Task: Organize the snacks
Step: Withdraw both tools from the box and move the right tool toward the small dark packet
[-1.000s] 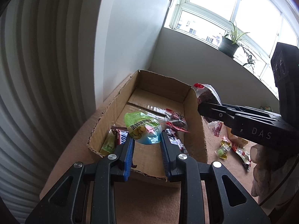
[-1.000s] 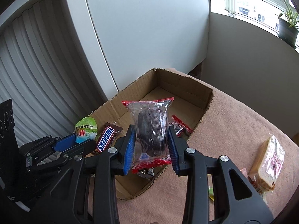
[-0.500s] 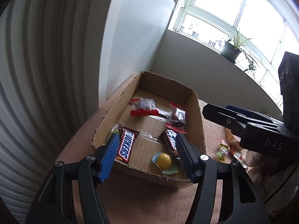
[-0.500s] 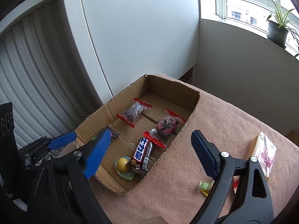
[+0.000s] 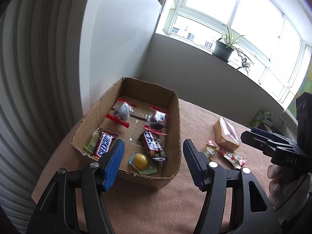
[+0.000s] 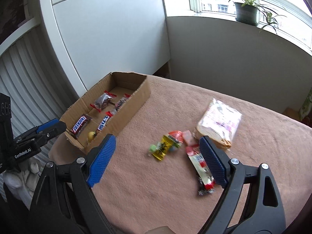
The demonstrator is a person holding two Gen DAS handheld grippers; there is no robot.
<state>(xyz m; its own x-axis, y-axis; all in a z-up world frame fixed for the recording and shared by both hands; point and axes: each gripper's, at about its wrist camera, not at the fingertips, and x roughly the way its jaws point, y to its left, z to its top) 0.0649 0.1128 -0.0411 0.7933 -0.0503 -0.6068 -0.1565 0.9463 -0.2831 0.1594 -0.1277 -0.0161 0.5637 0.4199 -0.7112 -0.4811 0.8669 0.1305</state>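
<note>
Peach cloth (image 6: 204,101) covers the table under a bright window with a potted plant (image 5: 224,47); cardboard box (image 5: 174,128) holds Snickers bars (image 5: 103,146) and red-edged packets (image 5: 122,114); loose candies (image 6: 167,146) and a wrapped sandwich (image 6: 220,122) lie outside; left gripper (image 5: 152,159) and right gripper (image 6: 156,159) both spread wide, empty.

Daylight from blown-out window (image 5: 230,17); fisheye bends edges (corners dark); loose snacks (image 6: 167,146) motion-blurred in right view.
</note>
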